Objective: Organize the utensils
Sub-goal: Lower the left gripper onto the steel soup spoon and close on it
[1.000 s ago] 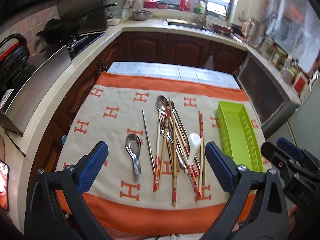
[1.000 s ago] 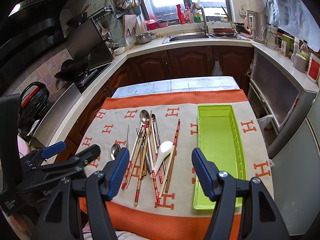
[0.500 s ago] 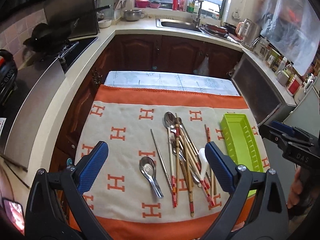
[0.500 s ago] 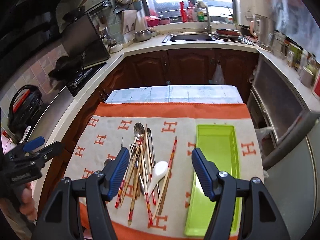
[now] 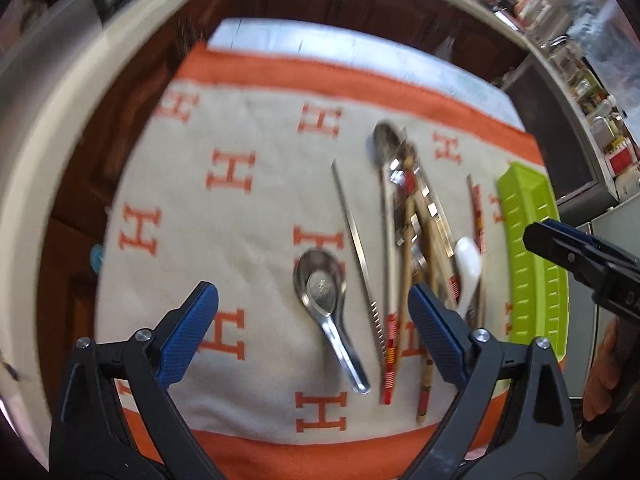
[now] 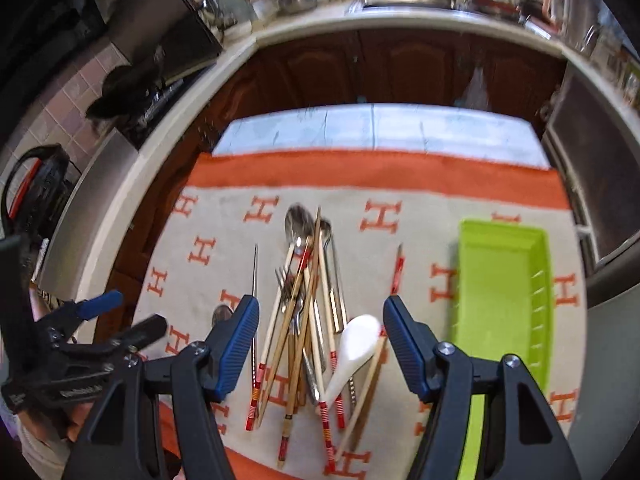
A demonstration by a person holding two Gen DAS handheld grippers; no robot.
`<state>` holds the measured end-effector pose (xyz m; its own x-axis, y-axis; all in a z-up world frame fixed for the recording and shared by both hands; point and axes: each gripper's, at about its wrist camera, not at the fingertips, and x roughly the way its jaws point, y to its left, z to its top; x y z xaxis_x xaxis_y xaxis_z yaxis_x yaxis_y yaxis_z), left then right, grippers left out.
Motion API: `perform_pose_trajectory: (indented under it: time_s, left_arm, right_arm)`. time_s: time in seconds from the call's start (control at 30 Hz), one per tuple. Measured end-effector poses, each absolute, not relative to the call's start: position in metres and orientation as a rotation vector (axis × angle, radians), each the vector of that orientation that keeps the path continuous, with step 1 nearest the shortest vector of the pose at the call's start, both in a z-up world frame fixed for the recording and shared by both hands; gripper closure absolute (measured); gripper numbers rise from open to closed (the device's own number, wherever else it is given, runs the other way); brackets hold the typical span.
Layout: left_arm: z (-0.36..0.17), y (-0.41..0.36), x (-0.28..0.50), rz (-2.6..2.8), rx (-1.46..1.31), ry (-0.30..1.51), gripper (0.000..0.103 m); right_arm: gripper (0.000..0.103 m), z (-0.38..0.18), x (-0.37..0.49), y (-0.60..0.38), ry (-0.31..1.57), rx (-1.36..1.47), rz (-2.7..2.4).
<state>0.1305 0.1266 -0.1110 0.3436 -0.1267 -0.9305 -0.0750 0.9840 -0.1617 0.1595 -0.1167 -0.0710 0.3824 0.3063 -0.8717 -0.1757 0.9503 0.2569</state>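
A heap of chopsticks, metal spoons and a fork (image 6: 304, 312) lies on the cream and orange cloth (image 5: 240, 200). A white ceramic spoon (image 6: 354, 350) rests on its right side. A short steel spoon (image 5: 326, 300) lies apart on the left, with a single metal chopstick (image 5: 356, 248) beside it. A lime green tray (image 6: 504, 304) stands at the right, with nothing in it. My left gripper (image 5: 314, 332) is open and empty, above the steel spoon. My right gripper (image 6: 320, 344) is open and empty, above the heap and the white spoon.
The table sits in a kitchen with dark wood cabinets (image 6: 400, 68) behind it and a pale counter (image 5: 52, 120) along the left. A stove with a black pan (image 6: 124, 96) is at the far left. The tray also shows in the left wrist view (image 5: 532, 256).
Both grippers have dropped down and closer to the cloth and tilted toward it. The left one now hangs over the steel spoon, the right one over the heap. Jaws stay open.
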Motion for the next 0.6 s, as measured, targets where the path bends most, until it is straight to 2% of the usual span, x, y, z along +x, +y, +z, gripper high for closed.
perform_pose_trajectory:
  time_s: [0.03, 0.1, 0.3, 0.6]
  left_arm:
    - [-0.125, 0.132, 0.131, -0.031, -0.212, 1.25, 0.013]
    - [-0.143, 0.138, 0.133, -0.028, -0.24, 1.277, 0.025]
    - [-0.187, 0.151, 0.133, -0.057, -0.365, 1.331, 0.035]
    - [-0.197, 0.126, 0.139, -0.064, -0.301, 1.273, 0.036]
  right_arm:
    - [0.038, -0.078, 0.16, -0.113, 1.157, 0.131, 0.316]
    - [0.041, -0.095, 0.16, -0.107, 1.201, 0.137, 0.327]
    - [0.044, -0.124, 0.157, -0.096, 1.267, 0.158, 0.354]
    - [0.044, -0.133, 0.153, -0.097, 1.281, 0.165, 0.343]
